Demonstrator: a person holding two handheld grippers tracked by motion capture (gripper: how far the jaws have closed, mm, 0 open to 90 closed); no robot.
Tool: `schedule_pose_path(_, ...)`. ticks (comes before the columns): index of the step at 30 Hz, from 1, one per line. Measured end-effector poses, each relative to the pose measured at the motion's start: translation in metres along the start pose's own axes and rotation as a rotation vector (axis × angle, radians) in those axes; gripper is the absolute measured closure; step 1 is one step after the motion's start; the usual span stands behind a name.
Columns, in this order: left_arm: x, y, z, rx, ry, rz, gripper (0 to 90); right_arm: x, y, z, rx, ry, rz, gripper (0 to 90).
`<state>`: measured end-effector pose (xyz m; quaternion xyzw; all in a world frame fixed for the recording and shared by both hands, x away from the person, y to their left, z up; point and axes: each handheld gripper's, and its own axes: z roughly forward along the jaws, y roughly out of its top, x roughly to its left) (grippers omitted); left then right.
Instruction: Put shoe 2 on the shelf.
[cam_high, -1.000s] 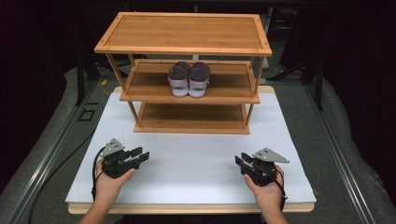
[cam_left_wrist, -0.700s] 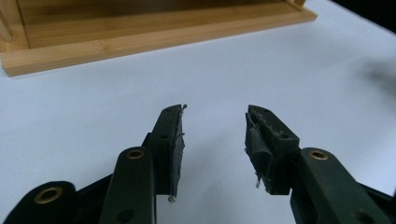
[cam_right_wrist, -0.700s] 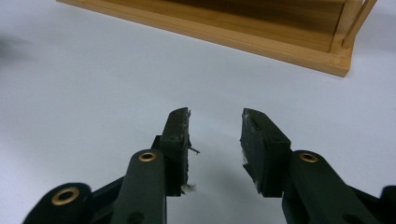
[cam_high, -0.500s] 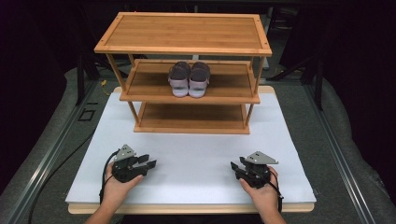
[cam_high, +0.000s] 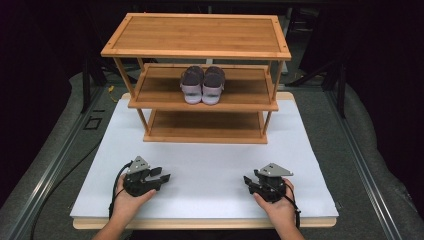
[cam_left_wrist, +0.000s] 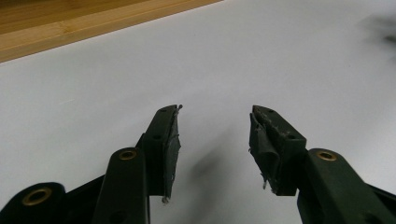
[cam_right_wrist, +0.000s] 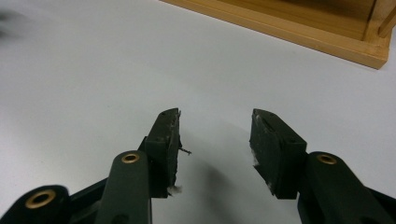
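Both grippers low at near edge, jaws spread, nothing held

Counter (cam_high: 300, 150) has a white top with a wood rim. A three-tier wooden rack (cam_high: 200, 50) stands at the far middle of the counter, its foot on the white top. Pair of shoes (cam_high: 202, 85) sits on the middle shelf, near its centre, toes toward the near side, the two touching side by side. Top and bottom shelves are bare.

Left gripper (cam_high: 162, 176) is near the near-left corner, held in the left hand (cam_high: 127, 202), pointing right and slightly away. Right gripper (cam_high: 246, 180) is near the near-right corner, in the right hand (cam_high: 277, 205), pointing left. They are well apart, roughly level with each other. A grey plate sits on top of each. Cables trail back over the wrists.

Left gripper view: left gripper (cam_left_wrist: 215, 116) has its jaws spread, with bare white counter in the gap; the pads look worn and frayed. The rack's base board (cam_left_wrist: 70, 23) crosses the upper left.

Right gripper view: right gripper (cam_right_wrist: 215, 119) also has its jaws spread, holding nothing, with white fluff stuck at the left pad. The rack's bottom board and a post foot (cam_right_wrist: 373, 51) are at upper right.

Cannot tell whether the jaws touch the counter.
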<state>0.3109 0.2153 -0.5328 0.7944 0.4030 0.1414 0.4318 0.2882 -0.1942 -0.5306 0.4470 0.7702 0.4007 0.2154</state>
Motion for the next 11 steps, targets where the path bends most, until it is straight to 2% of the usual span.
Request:
schedule_pose_path(5,0.0018,-0.0004,-0.0018,-0.024,0.022,0.006,51.6,0.001,0.0001,0.0001,0.0,-0.01,-0.019,50.3)
schedule_pose_path(6,0.0026,-0.0007,-0.0022,-0.028,0.025,0.004,51.3,0.0027,0.0004,-0.0003,0.007,-0.035,-0.033,49.5)
schedule_pose_path(8,0.0034,-0.0007,-0.0025,-0.026,0.024,0.004,51.3,0.0033,0.0007,-0.0004,0.006,-0.05,-0.042,48.8)
schedule_pose_path(11,0.0045,-0.0008,-0.0029,-0.033,0.027,-0.003,50.9,0.0031,0.0009,-0.0002,-0.018,-0.049,-0.054,47.7)
